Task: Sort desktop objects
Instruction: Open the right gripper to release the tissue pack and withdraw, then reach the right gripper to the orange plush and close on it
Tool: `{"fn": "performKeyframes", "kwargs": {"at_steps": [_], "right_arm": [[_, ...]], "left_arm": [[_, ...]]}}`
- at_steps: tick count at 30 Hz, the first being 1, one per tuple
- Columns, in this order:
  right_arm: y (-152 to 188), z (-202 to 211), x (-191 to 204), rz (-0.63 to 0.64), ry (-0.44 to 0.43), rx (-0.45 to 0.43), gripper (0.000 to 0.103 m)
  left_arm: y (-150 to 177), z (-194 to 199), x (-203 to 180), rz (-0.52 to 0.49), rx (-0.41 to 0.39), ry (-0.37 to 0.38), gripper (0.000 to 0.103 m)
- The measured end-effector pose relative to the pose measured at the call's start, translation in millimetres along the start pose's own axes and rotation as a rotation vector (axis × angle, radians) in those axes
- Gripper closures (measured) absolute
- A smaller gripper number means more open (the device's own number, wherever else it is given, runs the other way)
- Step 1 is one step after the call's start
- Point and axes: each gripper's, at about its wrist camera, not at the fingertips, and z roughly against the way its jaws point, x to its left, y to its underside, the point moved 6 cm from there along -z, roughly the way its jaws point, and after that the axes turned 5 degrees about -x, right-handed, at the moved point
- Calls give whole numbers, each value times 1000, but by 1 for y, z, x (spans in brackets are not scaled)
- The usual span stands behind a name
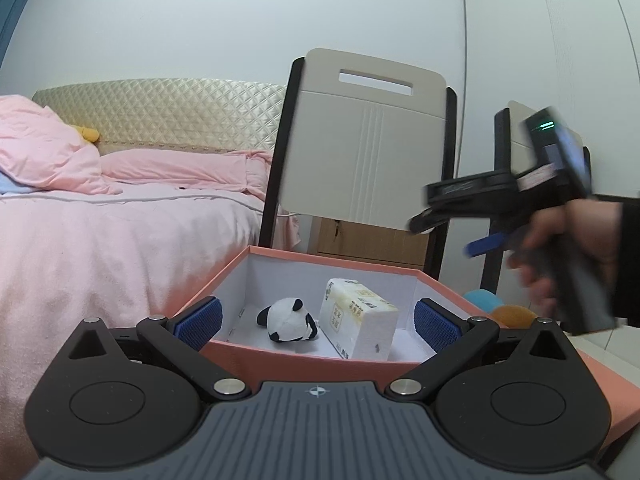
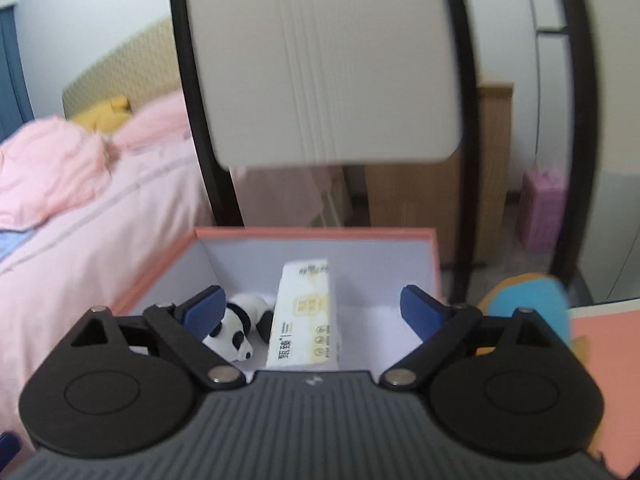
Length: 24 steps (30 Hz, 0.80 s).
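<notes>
Bedding in pink (image 1: 120, 240) fills the left of both views, a pale chair back on a black frame (image 1: 360, 140) stands behind, and in front of it sits the salmon-pink cardboard box with a white lining (image 1: 304, 356), which already holds a white paper-wrapped tissue pack (image 1: 358, 320) standing on edge and a small black-and-white plush panda (image 1: 286, 320) lying just beside it. The right tool (image 2: 312, 312) is spread wide with nothing between its blue pads, poised above the box; the left tool (image 1: 316, 320) is likewise spread and empty at the near wall. The tall tissue pack looks likely to tip onto the panda if a finger clips it. A blue and orange soft toy (image 2: 532, 304) lies outside the box to the right; reaching for it risks knocking the box rim and shifting the box.
</notes>
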Motion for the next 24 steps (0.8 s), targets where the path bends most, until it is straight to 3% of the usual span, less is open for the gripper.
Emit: {"fn": "performKeyframes", "kwargs": {"at_steps": [4, 12, 24], "right_arm": [[7, 54, -8, -4, 7, -98, 0], [50, 122, -12, 32, 9, -210, 0], [105, 165, -13, 72, 25, -312, 0]], "left_arm": [[0, 2, -4, -15, -8, -1, 0], [1, 4, -7, -26, -19, -9, 0], [4, 4, -11, -47, -16, -19, 0]]}}
